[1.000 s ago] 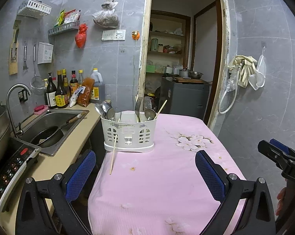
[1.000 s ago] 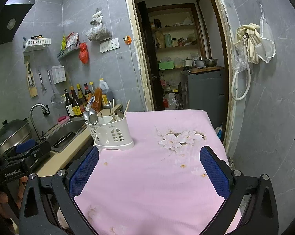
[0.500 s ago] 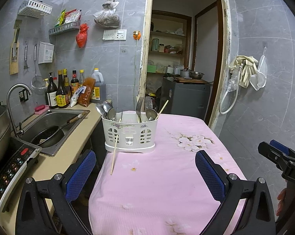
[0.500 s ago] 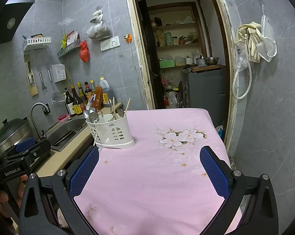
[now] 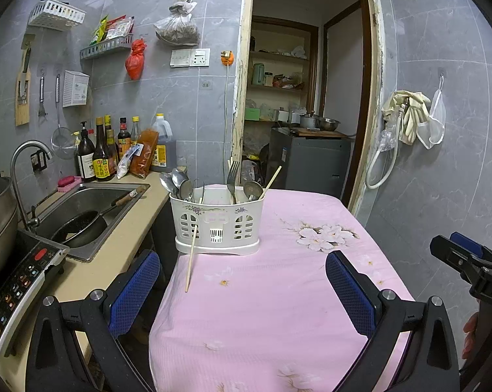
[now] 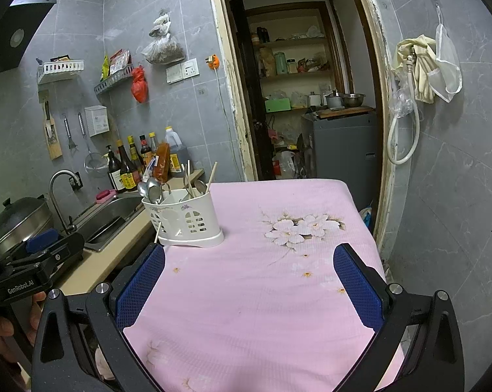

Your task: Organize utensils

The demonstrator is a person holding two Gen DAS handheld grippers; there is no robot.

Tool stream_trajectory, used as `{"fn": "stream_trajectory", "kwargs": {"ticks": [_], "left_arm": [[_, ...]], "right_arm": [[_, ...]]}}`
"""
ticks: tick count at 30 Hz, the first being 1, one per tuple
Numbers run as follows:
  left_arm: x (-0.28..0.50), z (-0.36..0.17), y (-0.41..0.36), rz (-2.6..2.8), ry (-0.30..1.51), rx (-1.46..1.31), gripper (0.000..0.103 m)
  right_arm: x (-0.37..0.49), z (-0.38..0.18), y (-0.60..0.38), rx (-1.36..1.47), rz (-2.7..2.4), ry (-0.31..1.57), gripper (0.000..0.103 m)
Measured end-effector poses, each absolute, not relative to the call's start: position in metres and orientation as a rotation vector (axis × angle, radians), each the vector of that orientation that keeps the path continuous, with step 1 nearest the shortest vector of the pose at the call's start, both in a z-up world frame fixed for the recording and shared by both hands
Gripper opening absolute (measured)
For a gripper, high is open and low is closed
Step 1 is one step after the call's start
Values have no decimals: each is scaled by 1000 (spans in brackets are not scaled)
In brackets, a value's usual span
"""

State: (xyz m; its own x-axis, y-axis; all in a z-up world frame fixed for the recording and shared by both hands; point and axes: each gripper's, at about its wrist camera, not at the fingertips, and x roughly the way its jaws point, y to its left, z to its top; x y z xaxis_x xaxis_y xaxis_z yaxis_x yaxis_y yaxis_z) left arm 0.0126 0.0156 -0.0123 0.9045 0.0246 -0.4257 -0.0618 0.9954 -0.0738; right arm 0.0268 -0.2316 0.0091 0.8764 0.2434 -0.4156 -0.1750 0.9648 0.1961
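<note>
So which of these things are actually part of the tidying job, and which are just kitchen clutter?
Part of the job: white utensil caddy; stray chopstick leaning against it; spoons; fork.

Just lying about: sauce bottles; pan in the sink; hanging gloves.

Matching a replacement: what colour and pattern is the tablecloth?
Pink tablecloth with white flower prints; right wrist view shows it best.

Both grippers, left (image 5: 242, 289) and right (image 6: 249, 282), are black with silver screws and blue mesh-textured pads (image 5: 133, 289)
</note>
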Motion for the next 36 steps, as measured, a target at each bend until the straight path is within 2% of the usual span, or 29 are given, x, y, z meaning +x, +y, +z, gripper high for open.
{"fn": "stream_trajectory", "kwargs": {"ticks": [36], "left_arm": [[16, -13, 16, 48, 444, -88, 103]], "right_arm": [[29, 7, -231, 157, 219, 461, 102]]}}
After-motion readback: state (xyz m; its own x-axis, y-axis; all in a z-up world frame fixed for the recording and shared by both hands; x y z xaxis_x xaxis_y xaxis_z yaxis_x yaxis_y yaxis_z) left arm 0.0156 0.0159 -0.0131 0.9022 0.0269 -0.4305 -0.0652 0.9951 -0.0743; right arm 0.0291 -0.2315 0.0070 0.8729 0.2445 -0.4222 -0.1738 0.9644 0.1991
